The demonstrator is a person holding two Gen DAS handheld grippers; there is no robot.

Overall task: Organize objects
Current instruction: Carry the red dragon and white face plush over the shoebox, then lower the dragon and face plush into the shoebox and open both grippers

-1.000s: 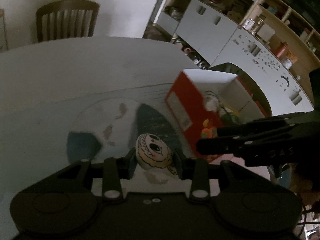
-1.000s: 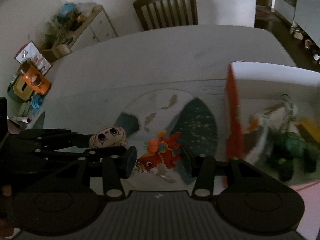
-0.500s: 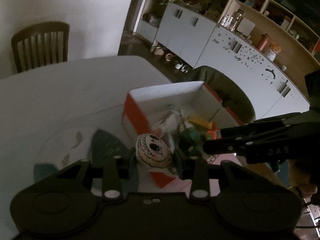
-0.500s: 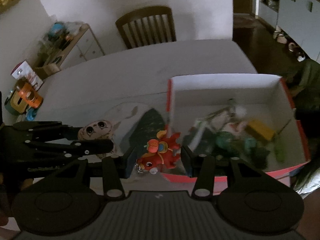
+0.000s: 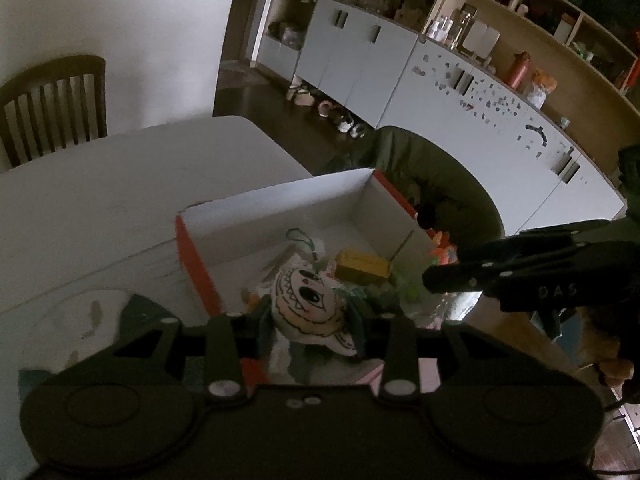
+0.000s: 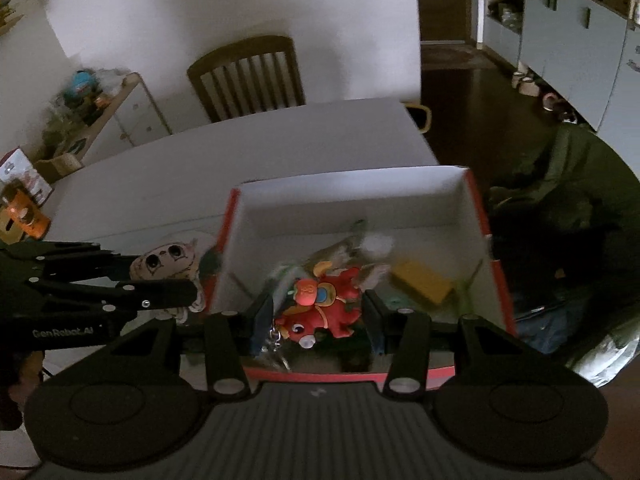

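- My left tool (image 5: 310, 322) is clenched on a white, round soft plush toy with a drawn cartoon face (image 5: 306, 304), its pads pressing both sides of the toy.
- In the left wrist view that plush hangs over the near left corner of the open red cardboard box with white inner walls (image 5: 280, 204), the box stretching toward 1 o'clock.
- My right tool (image 6: 318, 314) is grasping a small red rubbery animal charm with an orange patch and a metal keyring (image 6: 320, 308).
- In the right wrist view the charm is held above the box's near edge, with the box interior at 12 o'clock.
- A yellow flat block (image 6: 422, 284) and a blurred heap of small toys lie on the box floor.
- The box stands on a white table (image 6: 260, 148); a dark wooden slatted chair (image 6: 246, 76) is at 12 o'clock beyond it.
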